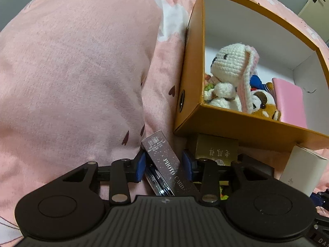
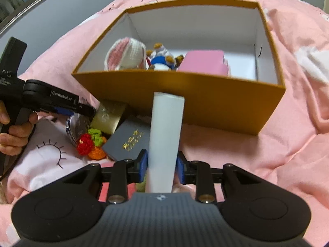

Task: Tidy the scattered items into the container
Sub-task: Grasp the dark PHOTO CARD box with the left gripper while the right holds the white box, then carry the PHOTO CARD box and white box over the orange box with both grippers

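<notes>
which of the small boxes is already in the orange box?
The pink box, beside the plush toys. The white box and photo card box are in grippers; gold and dark ones lie outside.

Soft, even indoor light, faint shadows, strong fisheye bending and dark corners, right view slightly motion-blurred.

- On my left camera, the lower end of the photo card box is hidden behind the gripper body.
- The gold box is partly covered by the orange box.
- On my right camera, the white box hides the view straight ahead; its near end is out of sight.
- The toys' lower parts sit behind the orange wall.
- The gold lettering on the dark booklet is too blurred to read.
</notes>
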{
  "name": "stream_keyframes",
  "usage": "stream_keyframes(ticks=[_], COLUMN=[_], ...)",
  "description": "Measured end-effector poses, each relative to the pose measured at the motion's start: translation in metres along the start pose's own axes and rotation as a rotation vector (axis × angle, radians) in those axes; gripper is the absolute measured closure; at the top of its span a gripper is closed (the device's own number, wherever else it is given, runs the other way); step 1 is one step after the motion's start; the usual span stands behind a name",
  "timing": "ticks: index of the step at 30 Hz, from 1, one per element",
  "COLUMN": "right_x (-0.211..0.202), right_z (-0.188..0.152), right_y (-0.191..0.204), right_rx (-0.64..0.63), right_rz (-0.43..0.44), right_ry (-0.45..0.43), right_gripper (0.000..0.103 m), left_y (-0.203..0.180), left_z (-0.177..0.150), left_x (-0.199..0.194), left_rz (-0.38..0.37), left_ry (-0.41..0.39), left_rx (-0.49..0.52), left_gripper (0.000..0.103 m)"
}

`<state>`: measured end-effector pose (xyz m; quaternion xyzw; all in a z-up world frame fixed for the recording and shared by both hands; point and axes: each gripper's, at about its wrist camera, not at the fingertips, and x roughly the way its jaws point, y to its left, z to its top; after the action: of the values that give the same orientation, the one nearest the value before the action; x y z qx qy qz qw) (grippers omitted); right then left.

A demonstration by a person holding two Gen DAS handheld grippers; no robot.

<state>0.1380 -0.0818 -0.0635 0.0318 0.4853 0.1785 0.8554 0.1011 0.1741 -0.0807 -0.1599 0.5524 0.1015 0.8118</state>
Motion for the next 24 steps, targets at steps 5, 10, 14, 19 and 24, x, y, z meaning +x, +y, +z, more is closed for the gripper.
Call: stream_keyframes(ticks=[5,10,14,19,24], right_x=[-0.004,-0.009,-0.018,-0.034,-0.050], right_z=[-0.001,-0.001,0.002,0.005,0.012], right_y=[-0.002,0.002,0.005,0.007,0.005], right_rx=[0.010,-0.006,-0.014,-0.021,-0.003], right_rz=[0.007,-0.001,0.002,0.014,0.029], right_ry=[-0.009,-0.021,-0.045,-0.078,-0.119], right_gripper=[0.071,0.072,0.072,0.072,0.072], left_y=[0.002,-0.005,-0.019,-0.034,-0.049], left_z=[-0.009,-0.020,-0.025,-0.024,-0.022], left_x=[-0.016,-0.040,-0.058,-0.076,-0.092], left_rz=[-0.022,-0.050,-0.051,-0.061,-0.069], left_ry=[-0.026,-0.083,-0.127,-0.153,-0.201], left_rx=[0.027,0.103,0.173,0.228,0.278], left_gripper=[0.067,0.074,0.077,0.077,0.077])
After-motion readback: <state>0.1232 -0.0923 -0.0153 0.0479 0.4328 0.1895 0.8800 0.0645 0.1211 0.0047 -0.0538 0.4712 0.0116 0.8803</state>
